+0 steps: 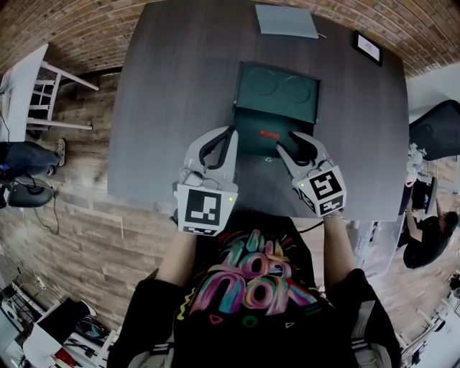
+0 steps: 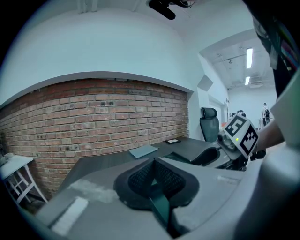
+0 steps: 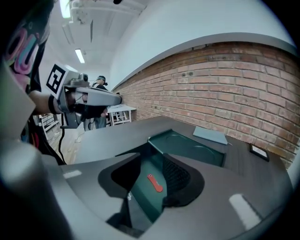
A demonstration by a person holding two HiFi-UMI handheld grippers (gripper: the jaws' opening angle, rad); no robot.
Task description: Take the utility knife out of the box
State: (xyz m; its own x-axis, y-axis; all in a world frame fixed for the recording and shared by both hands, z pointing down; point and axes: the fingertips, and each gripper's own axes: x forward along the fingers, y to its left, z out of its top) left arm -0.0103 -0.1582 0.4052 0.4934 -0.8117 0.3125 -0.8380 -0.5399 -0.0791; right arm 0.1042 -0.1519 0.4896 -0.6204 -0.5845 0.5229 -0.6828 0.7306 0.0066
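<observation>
An open dark green box (image 1: 251, 141) lies on the grey table, its lid (image 1: 277, 92) tipped up at the far side. Inside lies the red utility knife (image 1: 269, 134), also in the right gripper view (image 3: 155, 183). My right gripper (image 1: 286, 142) hangs over the box's near right part, open. The knife shows on the box floor between and beyond its pads (image 3: 180, 176), untouched. My left gripper (image 1: 230, 131) is at the box's left edge. In the left gripper view (image 2: 154, 177) its pads are closed on a thin green strip, the box's wall (image 2: 161, 206).
A grey-blue pad (image 1: 286, 20) lies at the table's far edge and a small dark frame (image 1: 367, 47) at the far right. A white chair (image 1: 43, 93) stands left of the table. A person (image 1: 430, 241) sits at the right. The table's near edge is close behind the grippers.
</observation>
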